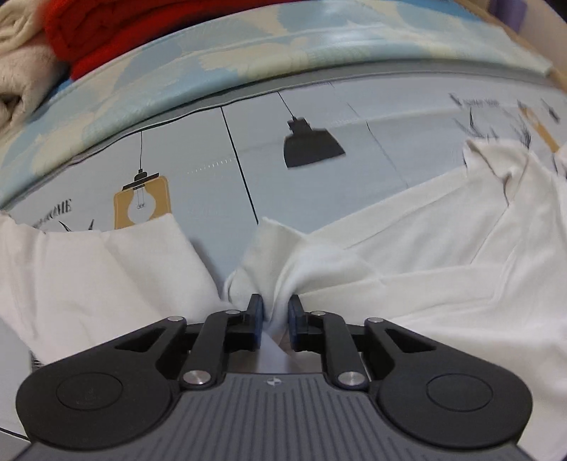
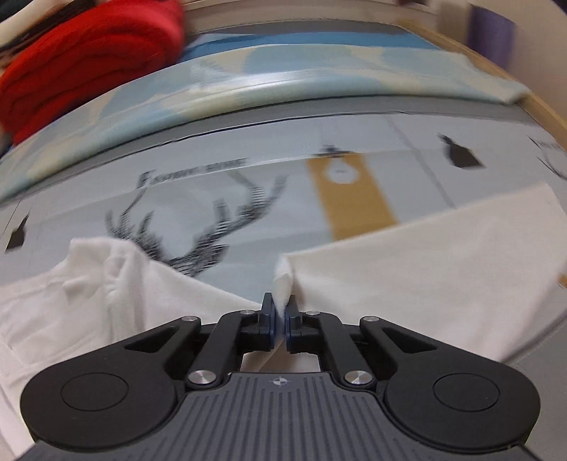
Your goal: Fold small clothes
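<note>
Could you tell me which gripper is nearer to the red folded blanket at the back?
Probably left, though neither is close. The left gripper, shut on the white garment, has the red blanket at its far left; the right gripper likewise.

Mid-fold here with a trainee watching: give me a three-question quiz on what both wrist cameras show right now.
1. True or false: the left gripper is pinching a bunch of the white garment.
2. Multiple choice: what is the right gripper holding? A) the red blanket B) a corner of white fabric C) nothing
3. Fill in: the folded pile behind the printed grey mat, at upper left in the right wrist view, is coloured ____.

Key: 1 true; 2 B; 3 red
</note>
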`<state>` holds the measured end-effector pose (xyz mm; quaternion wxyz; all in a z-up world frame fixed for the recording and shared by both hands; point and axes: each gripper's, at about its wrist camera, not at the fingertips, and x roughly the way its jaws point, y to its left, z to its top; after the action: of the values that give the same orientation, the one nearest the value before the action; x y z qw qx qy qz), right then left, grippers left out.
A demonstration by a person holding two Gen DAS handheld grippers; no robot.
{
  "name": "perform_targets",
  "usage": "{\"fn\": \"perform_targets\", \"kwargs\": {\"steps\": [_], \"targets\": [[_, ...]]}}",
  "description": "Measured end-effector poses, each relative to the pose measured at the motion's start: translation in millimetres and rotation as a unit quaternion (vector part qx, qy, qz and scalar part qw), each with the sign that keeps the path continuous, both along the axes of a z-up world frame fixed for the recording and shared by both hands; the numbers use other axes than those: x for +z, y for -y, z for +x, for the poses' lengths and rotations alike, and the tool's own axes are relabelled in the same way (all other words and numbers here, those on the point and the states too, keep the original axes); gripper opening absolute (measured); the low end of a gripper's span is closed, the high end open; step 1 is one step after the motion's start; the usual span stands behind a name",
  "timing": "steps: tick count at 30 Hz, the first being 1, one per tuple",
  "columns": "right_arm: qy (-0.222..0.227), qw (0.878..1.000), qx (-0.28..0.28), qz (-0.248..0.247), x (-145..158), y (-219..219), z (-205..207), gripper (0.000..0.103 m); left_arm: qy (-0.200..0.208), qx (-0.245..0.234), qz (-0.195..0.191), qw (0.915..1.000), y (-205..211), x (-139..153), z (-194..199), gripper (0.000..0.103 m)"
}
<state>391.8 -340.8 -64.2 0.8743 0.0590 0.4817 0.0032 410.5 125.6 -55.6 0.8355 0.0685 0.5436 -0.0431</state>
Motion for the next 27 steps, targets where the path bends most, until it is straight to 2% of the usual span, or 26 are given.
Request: {"fn": "perform_targets", "kwargs": {"steps": [2,3,5,6,7,9,10,12,14,16,17,18,19,21,23,24,25,27], "targets": [[0.004,0.999,-0.041,-0.003,9,17,-2,0.004,0.037,0.018,-0.010,0.9991,4,4,4,0.011],[0.010,0.998,-0.063,-0.015,14,24,-3,0.002,0.073,0.019,-0.009,0.9971,10,11,4,0.011],[0.027,0.991,-0.118,-0.064,21,40,-7,0.000,0.131,0.011,-0.014,0.9912,22,22,2,0.017],[0.033,0.987,-0.142,-0.070,23,50,-11,0.000,0.141,0.008,-0.020,0.9897,25,26,3,0.020],[0.034,0.985,-0.161,-0.054,22,61,-13,0.000,0.135,0.008,-0.019,0.9907,26,26,4,0.025],[0.036,0.985,-0.171,-0.009,21,74,-18,0.004,0.118,0.024,0.001,0.9927,19,24,6,0.026],[0.049,0.986,-0.157,0.006,24,73,-19,0.004,0.107,0.040,0.017,0.9933,12,22,7,0.026],[0.079,0.992,-0.089,0.029,31,56,-16,0.004,0.080,0.082,0.032,0.9929,-7,22,11,0.026],[0.109,0.993,-0.011,0.050,39,31,-13,0.009,0.074,0.112,-0.007,0.9909,-28,24,11,0.026],[0.111,0.990,0.049,0.071,39,2,-8,0.028,0.068,0.127,-0.055,0.9880,-42,25,12,0.026],[0.102,0.988,0.072,0.086,36,-9,-3,0.034,0.066,0.128,-0.072,0.9869,-46,26,12,0.026],[0.087,0.987,0.092,0.100,32,-21,3,0.044,0.065,0.127,-0.088,0.9859,-48,26,13,0.026],[0.072,0.986,0.106,0.108,26,-32,8,0.047,0.065,0.124,-0.105,0.9845,-49,26,13,0.026],[0.051,0.986,0.120,0.105,14,-52,14,0.047,0.056,0.115,-0.140,0.9818,-48,25,14,0.033],[0.036,0.987,0.127,0.096,5,-67,19,0.047,0.044,0.102,-0.149,0.9826,-42,22,17,0.047],[0.028,0.988,0.128,0.083,0,-74,22,0.042,0.042,0.093,-0.140,0.9848,-36,18,19,0.048],[0.023,0.990,0.126,0.062,-2,-80,21,0.026,0.043,0.085,-0.129,0.9871,-31,14,19,0.048],[0.030,0.991,0.123,0.035,-5,-84,21,0.018,0.043,0.075,-0.115,0.9896,-25,6,18,0.048]]}}
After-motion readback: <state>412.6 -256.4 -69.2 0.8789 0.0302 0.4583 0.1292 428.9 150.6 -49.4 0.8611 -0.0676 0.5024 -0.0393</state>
